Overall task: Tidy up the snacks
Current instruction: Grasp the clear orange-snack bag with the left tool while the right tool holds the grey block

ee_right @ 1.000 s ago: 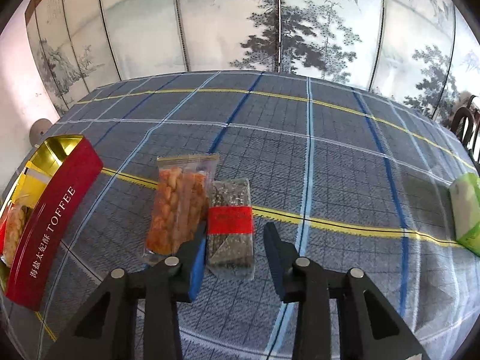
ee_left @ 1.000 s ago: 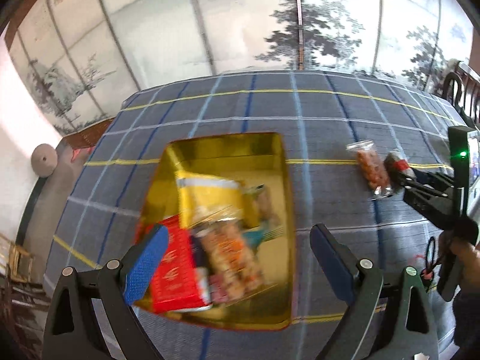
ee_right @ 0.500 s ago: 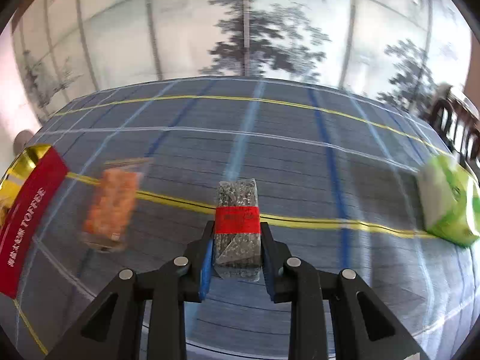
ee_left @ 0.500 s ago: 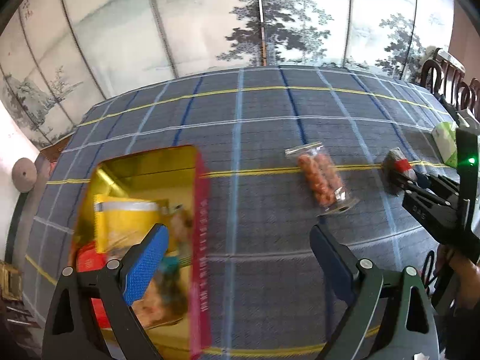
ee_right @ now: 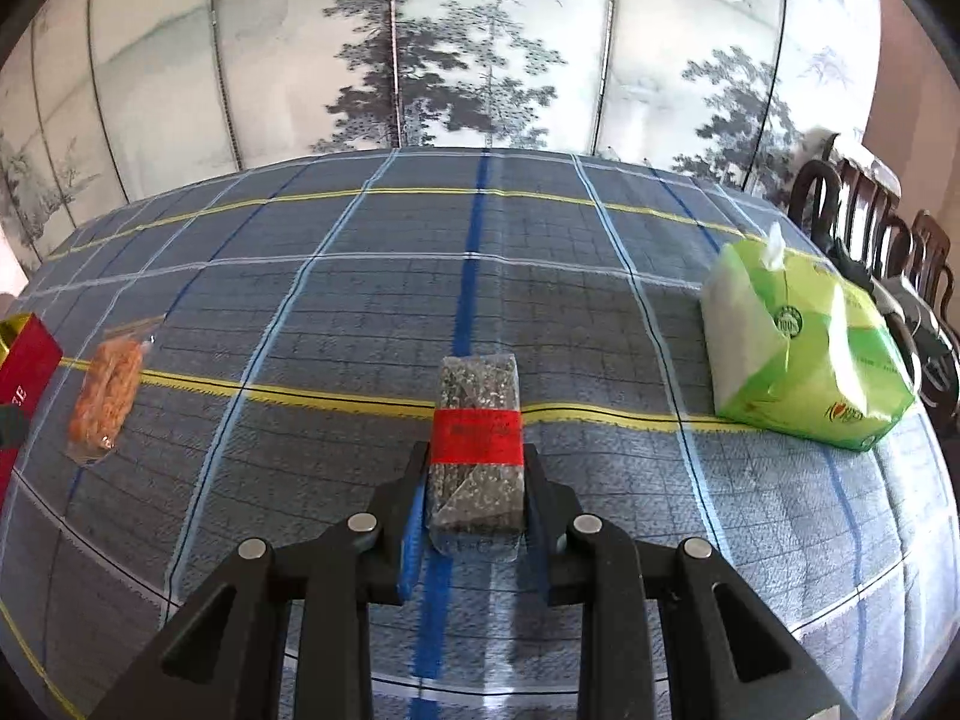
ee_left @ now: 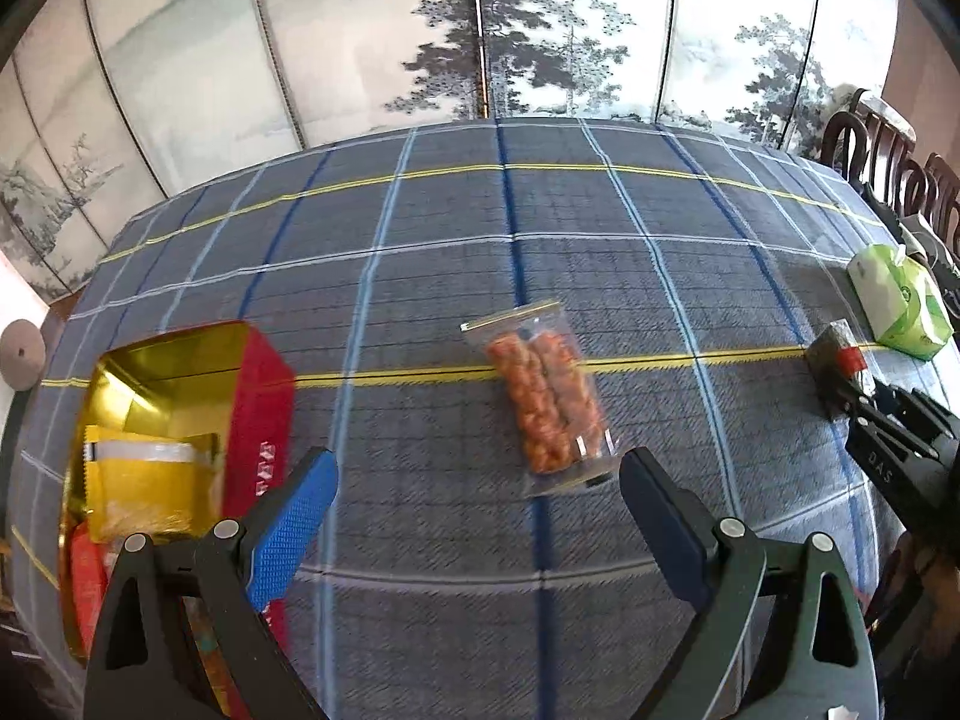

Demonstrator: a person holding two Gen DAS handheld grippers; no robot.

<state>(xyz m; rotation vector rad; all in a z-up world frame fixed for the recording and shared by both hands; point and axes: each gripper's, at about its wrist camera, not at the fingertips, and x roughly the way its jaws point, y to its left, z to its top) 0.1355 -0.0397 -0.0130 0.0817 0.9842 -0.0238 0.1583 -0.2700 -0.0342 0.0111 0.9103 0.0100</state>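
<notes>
My right gripper (ee_right: pixel 477 474) is shut on a grey seed bar with a red band (ee_right: pixel 477 420), which it holds just over the checked cloth; the same bar (ee_left: pixel 835 351) shows at the right of the left wrist view, in front of that gripper (ee_left: pixel 852 387). My left gripper (ee_left: pixel 477 480) is open over the cloth, and a clear bag of orange snacks (ee_left: pixel 549 399) lies just ahead between its fingers, untouched. That bag (ee_right: pixel 108 390) lies at the left of the right wrist view. A red toffee tin (ee_left: pixel 255 402) with a gold inside holds several snack packets at the left.
A green tissue pack (ee_right: pixel 798 354) lies on the right side of the table (ee_left: pixel 420 240). Dark wooden chairs (ee_right: pixel 870 222) stand past the right edge. A painted folding screen (ee_left: pixel 480 30) closes off the back. A person's hand holds the right gripper at the lower right.
The right gripper closed on the seed bar and carried it right, away from the orange bag. The left gripper swung right from over the tin to in front of the orange bag.
</notes>
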